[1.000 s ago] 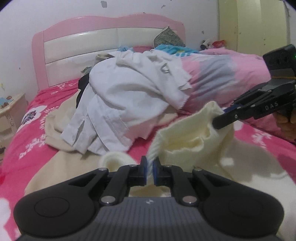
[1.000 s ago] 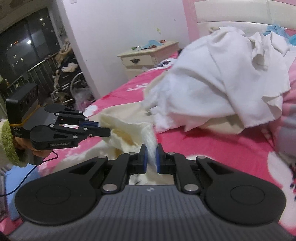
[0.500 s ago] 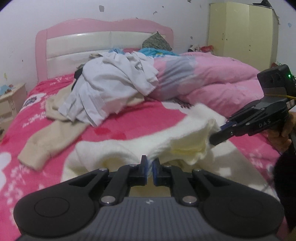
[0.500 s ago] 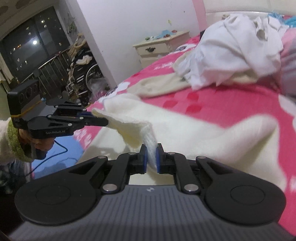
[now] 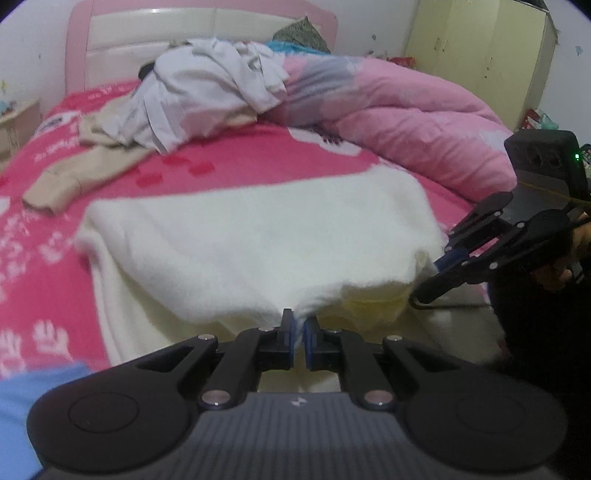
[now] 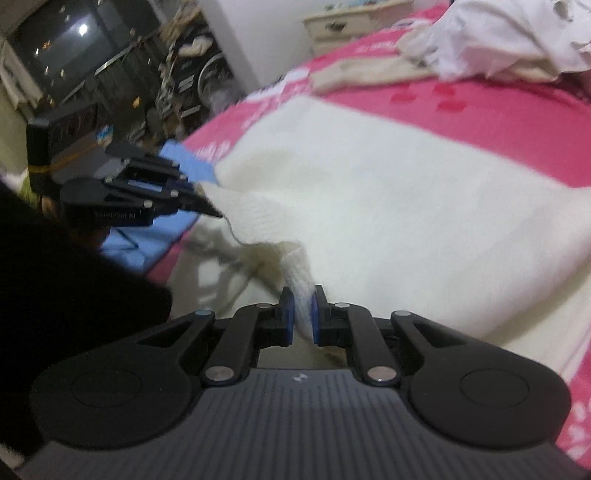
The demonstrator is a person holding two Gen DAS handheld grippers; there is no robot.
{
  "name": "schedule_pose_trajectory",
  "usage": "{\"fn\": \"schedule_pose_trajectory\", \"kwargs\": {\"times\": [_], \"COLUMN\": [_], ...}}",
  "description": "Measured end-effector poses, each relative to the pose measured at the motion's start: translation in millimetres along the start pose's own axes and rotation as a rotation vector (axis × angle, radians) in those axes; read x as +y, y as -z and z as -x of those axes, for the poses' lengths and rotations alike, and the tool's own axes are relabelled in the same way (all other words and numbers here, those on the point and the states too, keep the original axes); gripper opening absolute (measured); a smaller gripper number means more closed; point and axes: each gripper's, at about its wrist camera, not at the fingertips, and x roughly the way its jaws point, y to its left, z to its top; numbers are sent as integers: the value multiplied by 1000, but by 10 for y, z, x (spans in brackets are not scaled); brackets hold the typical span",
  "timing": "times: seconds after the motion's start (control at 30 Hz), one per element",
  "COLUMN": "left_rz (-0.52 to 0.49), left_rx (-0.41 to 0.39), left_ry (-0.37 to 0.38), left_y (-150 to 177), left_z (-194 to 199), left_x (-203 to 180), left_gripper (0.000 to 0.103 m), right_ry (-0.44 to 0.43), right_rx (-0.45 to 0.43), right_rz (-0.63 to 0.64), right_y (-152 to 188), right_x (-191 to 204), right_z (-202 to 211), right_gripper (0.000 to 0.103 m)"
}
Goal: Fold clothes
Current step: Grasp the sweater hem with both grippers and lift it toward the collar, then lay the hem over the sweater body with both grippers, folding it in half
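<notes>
Pinching the near hem of the cream sweater (image 5: 258, 236) in both grippers right now. The left gripper (image 5: 299, 328) has its jaws clamped narrow on a thin bit of the edge, and the right gripper (image 6: 303, 314) has its jaws closed on a thicker bunched wad of the same edge. The sweater is spread across the pink bedsheet (image 5: 229, 166), with its near edge lifted off the bed between the two grips and sagging a little in the middle.

My read is this is the flatten-it-out step before any real fold. To do it well, I'd keep both corners level, pull them gently apart so the sag goes, then lay the hem down without letting it roll under. The knit looks stretchy, so easy on the tension.

Beyond the sweater: a beige garment (image 5: 62, 181) sprawled at its far left, a white pile of clothes (image 5: 207, 99) behind that, the pink duvet (image 5: 406, 129) off to the far right, then the headboard (image 5: 207, 22).
</notes>
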Motion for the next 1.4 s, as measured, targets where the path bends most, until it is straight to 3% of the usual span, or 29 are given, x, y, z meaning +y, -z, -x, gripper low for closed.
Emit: {"fn": "schedule_pose_trajectory", "kwargs": {"times": [0.87, 1.03, 1.27, 1.4], "left_rz": [45, 53, 82, 118], "left_rx": [122, 148, 184, 227], "left_ry": [114, 112, 122, 129], "left_y": [420, 452, 384, 361], "left_z": [-67, -124, -98, -38], "left_x": [-12, 12, 24, 17], "left_gripper": [6, 7, 13, 31], "right_ry": [-21, -25, 16, 14], "right_rx": [211, 245, 215, 189], "right_rz": [22, -49, -242, -364], "right_y": [260, 255, 287, 316], "right_x": [194, 136, 173, 154], "right_z": [-214, -274, -127, 47], "right_gripper": [8, 9, 14, 17]}}
